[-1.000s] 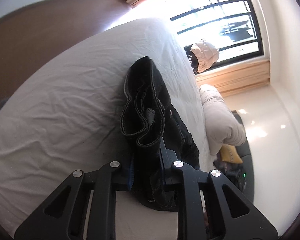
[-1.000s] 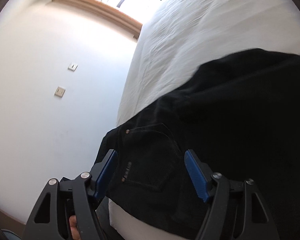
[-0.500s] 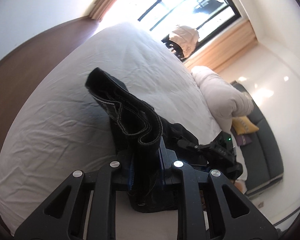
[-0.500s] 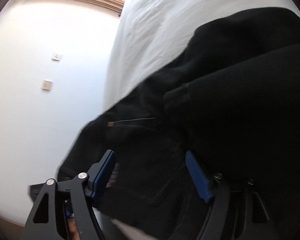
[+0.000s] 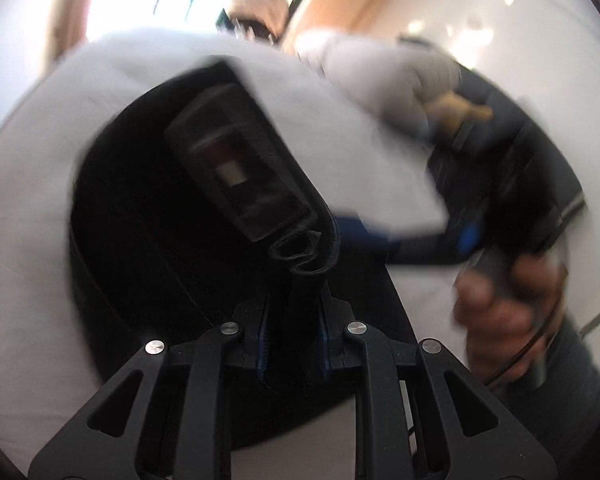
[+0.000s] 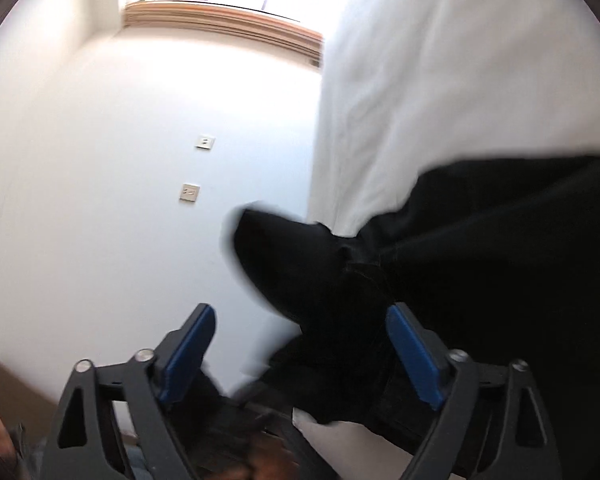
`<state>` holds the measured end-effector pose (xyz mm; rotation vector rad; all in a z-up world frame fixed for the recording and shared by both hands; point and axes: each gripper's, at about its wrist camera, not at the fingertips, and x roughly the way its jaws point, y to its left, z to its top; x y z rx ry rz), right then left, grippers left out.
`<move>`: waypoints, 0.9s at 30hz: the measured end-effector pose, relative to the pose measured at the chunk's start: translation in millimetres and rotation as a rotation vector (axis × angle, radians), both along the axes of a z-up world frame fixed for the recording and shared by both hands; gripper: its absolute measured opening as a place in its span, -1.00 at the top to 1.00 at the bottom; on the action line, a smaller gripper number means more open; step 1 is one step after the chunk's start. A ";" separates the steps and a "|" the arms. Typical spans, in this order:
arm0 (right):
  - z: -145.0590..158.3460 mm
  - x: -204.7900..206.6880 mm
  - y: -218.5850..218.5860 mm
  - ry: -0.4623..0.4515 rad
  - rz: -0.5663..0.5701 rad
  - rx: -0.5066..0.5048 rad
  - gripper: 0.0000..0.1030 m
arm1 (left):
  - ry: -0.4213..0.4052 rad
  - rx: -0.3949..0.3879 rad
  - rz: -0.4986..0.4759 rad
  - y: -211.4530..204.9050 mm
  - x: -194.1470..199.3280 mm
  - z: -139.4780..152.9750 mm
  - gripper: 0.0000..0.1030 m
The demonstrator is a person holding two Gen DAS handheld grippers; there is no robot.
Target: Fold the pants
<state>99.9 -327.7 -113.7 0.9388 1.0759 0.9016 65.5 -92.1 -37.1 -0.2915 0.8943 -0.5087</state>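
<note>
The black denim pants (image 5: 152,240) lay on the white-sheeted bed (image 5: 28,208), their bunched hem end raised above it. The left gripper (image 5: 293,334) pinched that folded hem between its jaws, probably to carry it over as a fold. The right gripper (image 6: 298,354) had its blue-padded jaws spreading wide, cloth between them but unpressed, apparently letting the waist end settle.

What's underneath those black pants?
The black pants lie on a white bed sheet, which shows all round them. The sheet directly beneath is covered, so anything lying there can't be seen.
</note>
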 end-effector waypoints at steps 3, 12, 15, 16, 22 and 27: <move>-0.7 -4.4 -15.6 0.007 0.005 -0.104 -0.89 | -0.023 0.046 -0.079 -33.4 -9.5 -6.6 0.67; -27.4 -2.3 -17.2 0.059 0.040 -0.262 -0.23 | -0.069 0.133 -0.167 -81.4 -12.8 -2.1 0.67; -32.3 -2.0 -33.7 0.058 0.019 -0.293 0.60 | -0.083 0.137 -0.166 -89.7 -13.9 -1.9 0.67; -32.0 -0.9 -41.3 0.061 0.014 -0.290 0.61 | -0.084 0.138 -0.169 -85.6 -11.4 -7.4 0.67; -21.9 -3.5 -54.9 -0.011 -0.017 -0.337 0.75 | -0.122 0.154 -0.206 -107.1 -17.1 -7.1 0.67; -6.1 -10.1 -82.0 -0.056 -0.079 -0.344 0.76 | -0.166 0.143 -0.247 -132.0 -11.4 2.7 0.67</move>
